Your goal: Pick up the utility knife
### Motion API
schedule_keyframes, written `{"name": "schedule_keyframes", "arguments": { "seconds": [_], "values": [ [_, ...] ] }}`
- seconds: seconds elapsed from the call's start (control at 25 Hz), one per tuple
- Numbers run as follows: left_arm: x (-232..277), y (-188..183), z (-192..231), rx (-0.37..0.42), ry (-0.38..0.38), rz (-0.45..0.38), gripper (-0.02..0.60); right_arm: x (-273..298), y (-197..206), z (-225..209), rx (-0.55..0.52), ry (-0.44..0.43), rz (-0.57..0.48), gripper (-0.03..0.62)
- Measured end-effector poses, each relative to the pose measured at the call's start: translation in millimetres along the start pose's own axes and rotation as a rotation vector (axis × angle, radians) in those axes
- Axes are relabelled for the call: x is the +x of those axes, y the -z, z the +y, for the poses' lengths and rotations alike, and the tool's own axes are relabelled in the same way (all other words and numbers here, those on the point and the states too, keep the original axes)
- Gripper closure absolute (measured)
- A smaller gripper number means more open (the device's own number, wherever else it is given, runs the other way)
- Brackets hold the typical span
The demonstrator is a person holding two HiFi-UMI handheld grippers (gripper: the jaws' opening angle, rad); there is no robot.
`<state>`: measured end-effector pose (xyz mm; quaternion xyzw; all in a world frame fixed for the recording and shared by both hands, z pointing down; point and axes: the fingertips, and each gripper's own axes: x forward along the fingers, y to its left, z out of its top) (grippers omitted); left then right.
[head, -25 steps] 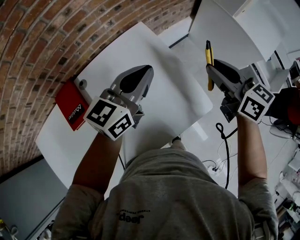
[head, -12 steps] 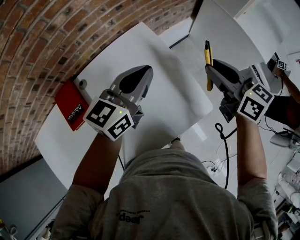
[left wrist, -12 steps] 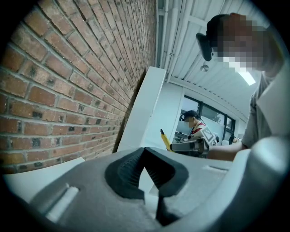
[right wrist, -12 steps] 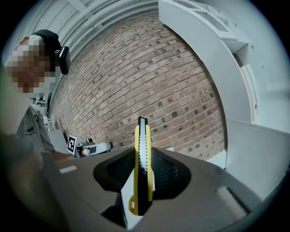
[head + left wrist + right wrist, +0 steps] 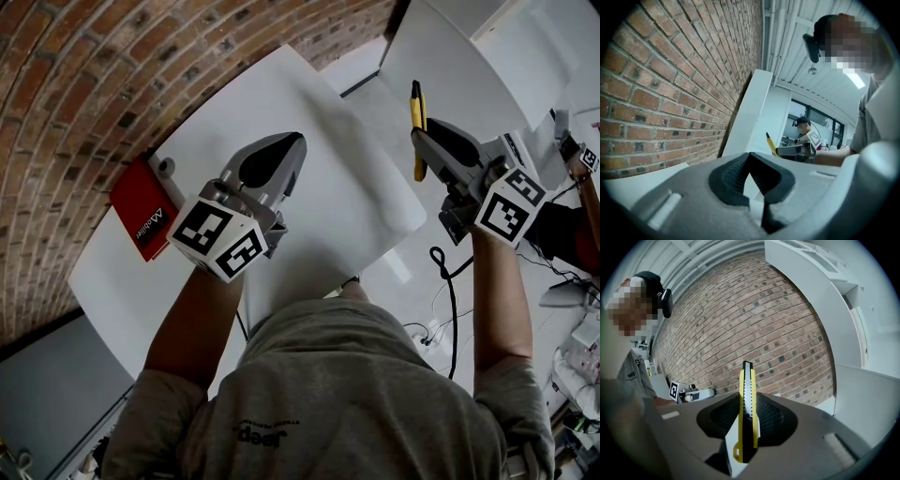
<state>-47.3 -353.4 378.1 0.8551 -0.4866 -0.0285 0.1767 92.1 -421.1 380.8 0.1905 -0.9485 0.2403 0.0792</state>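
Got the knife (image 5: 747,413) clamped in the right gripper (image 5: 424,141): shut onto the yellow body from both sides, pressing flat against it, closed only as far as its thickness allows. Standing on edge in there, tail loop nearest the camera, black tip poking well past the gripper's end toward the brick wall (image 5: 94,75). Held up in the air, off to the right of the white worktop (image 5: 328,197), touching nothing but the gripper. Looks like a pick already made, with little left but keeping hold. Gripped around the middle, probably for balance, with enough length fore and aft not to tip. Over on the other side, left gripper (image 5: 281,155) hovering above the worktop, tips closed together, empty. Parked out of the way, most likely, with no need of a second grip here. Red booklet (image 5: 142,214) lying flat at the worktop's left edge, well apart from both grippers. Main risk, judging by so narrow a hold: slipping or twisting with any easing of the squeeze.
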Motion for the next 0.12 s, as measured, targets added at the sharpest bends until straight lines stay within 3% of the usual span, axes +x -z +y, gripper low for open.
{"name": "schedule_keyframes", "arguments": {
  "seconds": [0.12],
  "values": [
    [-0.2,-0.7,1.5,-0.001,0.001,0.001,0.583,1.4,-1.4,0.3,-0.001,0.001,0.0,0.469]
  ]
}}
